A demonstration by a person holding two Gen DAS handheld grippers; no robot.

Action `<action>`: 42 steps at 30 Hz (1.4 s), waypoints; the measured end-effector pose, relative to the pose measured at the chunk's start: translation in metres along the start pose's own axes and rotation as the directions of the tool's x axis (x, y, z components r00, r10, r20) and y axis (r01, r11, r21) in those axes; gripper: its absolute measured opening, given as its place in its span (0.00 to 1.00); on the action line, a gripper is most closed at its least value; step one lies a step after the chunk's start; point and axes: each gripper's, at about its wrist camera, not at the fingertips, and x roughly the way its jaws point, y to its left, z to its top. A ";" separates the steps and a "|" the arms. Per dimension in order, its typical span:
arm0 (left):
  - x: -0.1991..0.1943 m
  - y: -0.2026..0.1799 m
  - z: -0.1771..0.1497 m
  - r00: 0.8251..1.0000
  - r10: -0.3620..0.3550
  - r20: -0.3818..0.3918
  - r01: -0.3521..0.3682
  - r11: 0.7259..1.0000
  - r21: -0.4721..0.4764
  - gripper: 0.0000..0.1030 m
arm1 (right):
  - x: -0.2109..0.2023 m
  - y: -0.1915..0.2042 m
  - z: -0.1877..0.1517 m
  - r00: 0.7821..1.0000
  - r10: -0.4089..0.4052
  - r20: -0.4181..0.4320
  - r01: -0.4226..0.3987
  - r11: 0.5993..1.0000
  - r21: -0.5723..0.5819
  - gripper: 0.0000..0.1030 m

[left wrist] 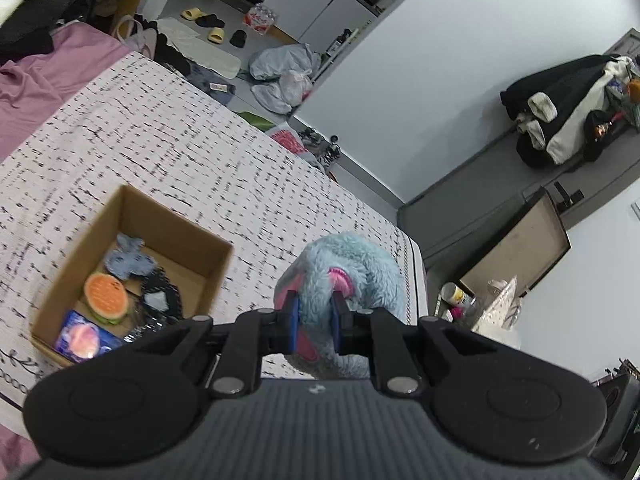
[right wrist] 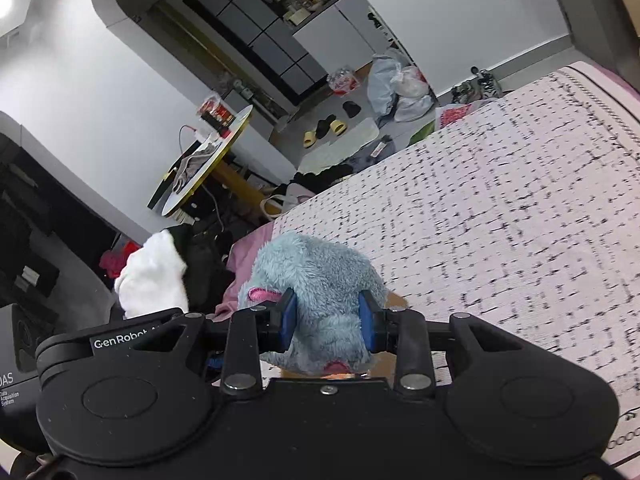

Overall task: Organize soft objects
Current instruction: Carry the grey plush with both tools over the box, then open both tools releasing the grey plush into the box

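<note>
Grippers both squeeze one fluffy blue toy: the left gripper point(left wrist: 314, 316) pinches its pink part, the right gripper point(right wrist: 327, 322) hugs its fur. The blue toy point(left wrist: 352, 276) hangs above the bed point(left wrist: 168, 152), beside the box point(left wrist: 132, 276).

"GenRobot" on right gripper point(right wrist: 327, 322)

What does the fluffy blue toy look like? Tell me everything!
The fluffy blue plush toy is shaggy light-blue fur with pink patches, soft and squashy looking. What animal it is cannot be told. Both grippers pinch it: the left gripper on a thin part with pink trim, the right gripper around a thicker furry part. It hangs in the air above the speckled bedspread, to the right of the cardboard box and not touching it.
</note>
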 end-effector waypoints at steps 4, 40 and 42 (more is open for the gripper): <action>-0.004 0.019 0.010 1.000 0.004 0.008 -0.004 1.000 -0.016 0.15 | 0.012 0.014 -0.006 1.000 0.006 -0.012 -0.006 1.000 -0.012 0.31; 0.091 0.146 0.052 0.978 0.141 -0.155 -0.169 0.968 -0.187 0.15 | 0.161 0.018 -0.035 0.965 -0.099 -0.245 0.106 0.994 0.017 0.35; 0.092 0.147 0.055 0.970 0.175 -0.170 -0.206 0.960 -0.189 0.17 | 0.164 0.016 -0.036 0.960 -0.119 -0.252 0.128 0.992 0.019 0.36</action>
